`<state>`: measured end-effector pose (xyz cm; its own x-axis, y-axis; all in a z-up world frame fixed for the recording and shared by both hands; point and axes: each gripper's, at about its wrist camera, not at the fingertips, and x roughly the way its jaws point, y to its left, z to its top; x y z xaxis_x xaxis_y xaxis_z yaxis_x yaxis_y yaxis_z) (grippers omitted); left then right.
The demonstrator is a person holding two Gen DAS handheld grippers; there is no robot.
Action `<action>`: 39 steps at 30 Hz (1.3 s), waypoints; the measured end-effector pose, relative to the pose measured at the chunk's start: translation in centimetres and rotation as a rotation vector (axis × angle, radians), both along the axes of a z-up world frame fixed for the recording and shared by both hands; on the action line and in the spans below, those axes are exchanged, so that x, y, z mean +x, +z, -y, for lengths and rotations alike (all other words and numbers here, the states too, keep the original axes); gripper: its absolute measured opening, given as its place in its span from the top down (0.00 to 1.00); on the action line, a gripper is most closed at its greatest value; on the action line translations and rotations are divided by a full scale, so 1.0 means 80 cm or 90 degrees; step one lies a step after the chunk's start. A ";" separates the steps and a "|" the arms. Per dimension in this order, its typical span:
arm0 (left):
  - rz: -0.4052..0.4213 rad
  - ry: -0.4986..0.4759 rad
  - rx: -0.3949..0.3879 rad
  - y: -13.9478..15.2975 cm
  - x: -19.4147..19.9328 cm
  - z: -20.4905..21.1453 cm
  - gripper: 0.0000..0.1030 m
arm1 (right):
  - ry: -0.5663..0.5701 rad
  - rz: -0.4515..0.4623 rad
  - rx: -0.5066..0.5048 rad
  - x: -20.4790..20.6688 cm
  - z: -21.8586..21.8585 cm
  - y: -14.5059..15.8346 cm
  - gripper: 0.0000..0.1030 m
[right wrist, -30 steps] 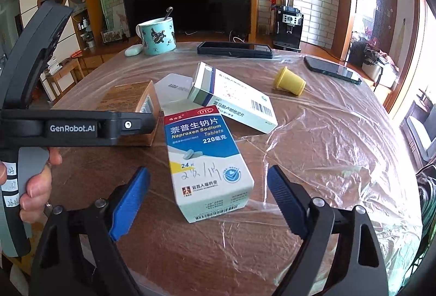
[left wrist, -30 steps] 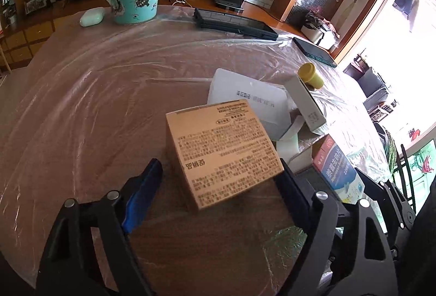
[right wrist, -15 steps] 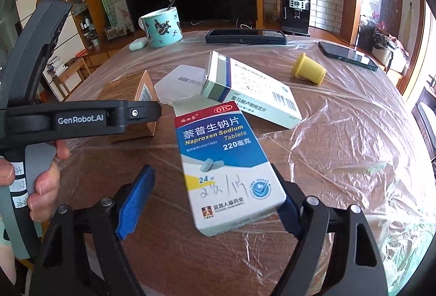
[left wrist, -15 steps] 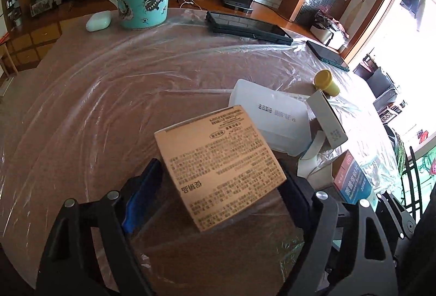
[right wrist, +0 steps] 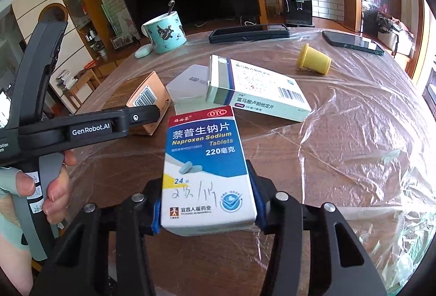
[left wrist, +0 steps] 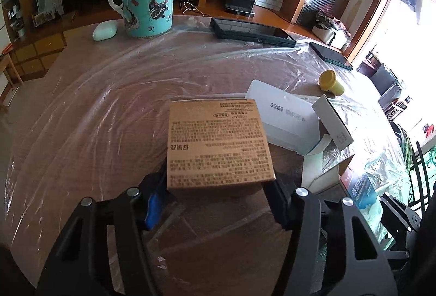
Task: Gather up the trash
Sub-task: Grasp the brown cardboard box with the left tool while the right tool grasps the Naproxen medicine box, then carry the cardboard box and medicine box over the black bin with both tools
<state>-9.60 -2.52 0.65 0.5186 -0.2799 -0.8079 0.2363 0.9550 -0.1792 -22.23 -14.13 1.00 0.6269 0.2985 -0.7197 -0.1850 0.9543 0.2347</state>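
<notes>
A brown cardboard box [left wrist: 219, 143] printed with dense text sits between the jaws of the left gripper [left wrist: 215, 203], whose pads press its two near sides as the jaws close on it; it stands at the near middle of the round table [left wrist: 81, 110], which is covered in wrinkled clear plastic film. To its right, the right gripper [right wrist: 205, 210] is likewise closing on a blue-and-white Naproxen tablet box [right wrist: 205, 168], its blue pads against both long sides and the carton's near end raised toward the camera. Just beyond these lie a flat white packet [left wrist: 283, 112] and an open white medicine carton [right wrist: 256, 91] with a barcode, the carton resting partly over the packet. Farther right a small yellow cap [right wrist: 313, 59] lies on its side. At the far edge stand a turquoise mug [left wrist: 147, 10] with a spoon in it, a pale earbud case [left wrist: 105, 29] beside it, a dark tablet [left wrist: 250, 31] and a dark phone [right wrist: 351, 41]. In the right wrist view, a hand [right wrist: 54, 187] grips the left tool's handle at the left.
</notes>
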 end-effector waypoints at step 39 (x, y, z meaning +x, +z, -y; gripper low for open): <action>0.032 -0.041 -0.070 0.018 -0.094 -0.038 0.42 | -0.012 0.016 0.083 -0.067 0.052 0.027 0.55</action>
<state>-17.14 0.52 2.09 0.5362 -0.3994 -0.7436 0.3078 0.9128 -0.2683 -27.63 -18.27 3.16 0.6504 0.3773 -0.6593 -0.1753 0.9190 0.3531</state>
